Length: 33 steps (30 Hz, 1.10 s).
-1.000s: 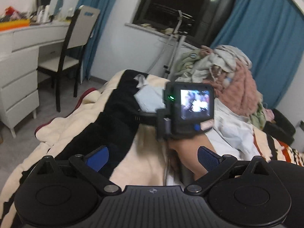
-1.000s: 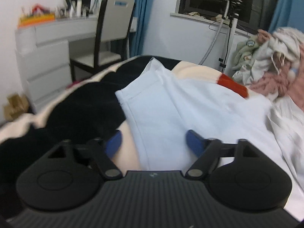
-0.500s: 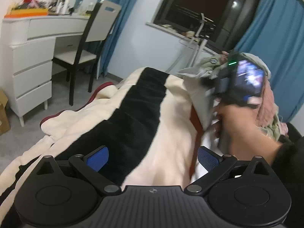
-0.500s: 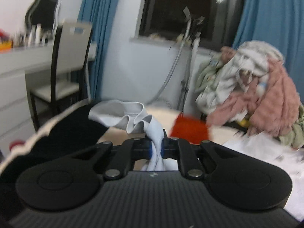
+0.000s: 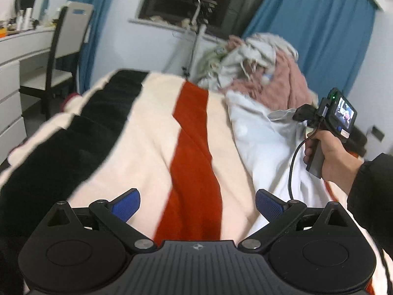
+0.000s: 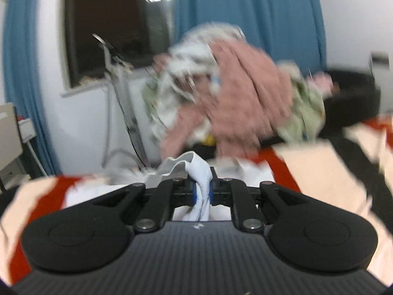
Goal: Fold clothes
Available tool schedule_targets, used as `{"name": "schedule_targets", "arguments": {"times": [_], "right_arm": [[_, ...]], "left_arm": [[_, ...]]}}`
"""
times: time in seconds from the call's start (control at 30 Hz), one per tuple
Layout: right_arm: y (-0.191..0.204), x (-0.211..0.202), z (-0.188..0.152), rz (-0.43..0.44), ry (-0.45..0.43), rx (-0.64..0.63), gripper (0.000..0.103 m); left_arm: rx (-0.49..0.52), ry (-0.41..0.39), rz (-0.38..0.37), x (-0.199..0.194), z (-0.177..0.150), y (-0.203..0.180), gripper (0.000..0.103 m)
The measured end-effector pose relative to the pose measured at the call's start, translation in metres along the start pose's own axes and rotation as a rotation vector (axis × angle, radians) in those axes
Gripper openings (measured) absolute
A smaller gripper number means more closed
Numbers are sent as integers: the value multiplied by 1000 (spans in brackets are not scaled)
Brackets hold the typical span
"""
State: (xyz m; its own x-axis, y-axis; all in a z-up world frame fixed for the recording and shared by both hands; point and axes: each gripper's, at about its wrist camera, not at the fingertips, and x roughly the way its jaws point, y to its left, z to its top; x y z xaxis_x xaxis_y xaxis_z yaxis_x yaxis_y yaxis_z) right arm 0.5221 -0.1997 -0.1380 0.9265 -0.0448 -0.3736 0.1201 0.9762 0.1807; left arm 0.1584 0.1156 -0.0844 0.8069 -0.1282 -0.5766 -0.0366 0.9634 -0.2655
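Right gripper clenched on the white garment, hauling it toward three o'clock for spreading; left gripper released above the striped blanket

Striped blanket open ahead; clothes heap blocks far end, chair left.

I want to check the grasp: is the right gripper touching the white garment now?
Touching. In the right wrist view the right gripper is shut on a bunched fold of the white garment, which is pinched between the blue pads.
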Motion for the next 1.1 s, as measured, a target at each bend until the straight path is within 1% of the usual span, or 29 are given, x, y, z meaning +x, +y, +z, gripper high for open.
{"name": "schedule_targets", "arguments": {"times": [0.03,0.07,0.1,0.13,0.17,0.2,0.27,0.33,0.4,0.53,0.63,0.7,0.83,0.97,1.03,1.1], "right_arm": [[-11,10,-9,19,43,22,16],[-19,19,-18,33,79,38,24],[-23,25,-26,43,103,45,45],[-26,28,-32,67,118,48,58],[-28,31,-39,95,130,50,80],[-27,28,-43,129,127,47,87],[-21,17,-45,147,90,15,87],[-17,7,-43,127,64,-13,87],[-17,-7,-39,123,52,-4,87],[-18,-57,-34,141,21,-6,87],[-20,-104,-29,158,2,-12,87],[-21,-140,-30,169,-9,-15,87],[-24,-220,-38,191,9,-24,87],[-26,-299,-56,183,2,-74,87],[-29,-331,-66,174,6,-81,87],[-34,-357,-77,175,7,-76,87]], "left_arm": [[9,12,-2,7,-3,-3,101],[17,17,-5,11,-4,-6,101],[28,18,-6,16,-5,-9,101],[42,18,-6,19,-6,-13,101],[53,17,-4,22,-6,-16,101],[62,14,-4,24,-7,-18,101],[71,9,-2,26,-7,-20,101],[74,16,6,30,-6,-19,101],[75,13,13,30,-5,-19,101],[75,-1,8,21,-4,-20,101],[95,-20,-9,8,-2,-23,100],[125,-52,-23,-7,-2,-25,100],[151,-95,-46,-37,-2,-30,100],[177,-122,-76,-67,-9,-37,101],[188,-112,-79,-78,-13,-43,101],[178,-86,-93,-87,-19,-49,101]]}}
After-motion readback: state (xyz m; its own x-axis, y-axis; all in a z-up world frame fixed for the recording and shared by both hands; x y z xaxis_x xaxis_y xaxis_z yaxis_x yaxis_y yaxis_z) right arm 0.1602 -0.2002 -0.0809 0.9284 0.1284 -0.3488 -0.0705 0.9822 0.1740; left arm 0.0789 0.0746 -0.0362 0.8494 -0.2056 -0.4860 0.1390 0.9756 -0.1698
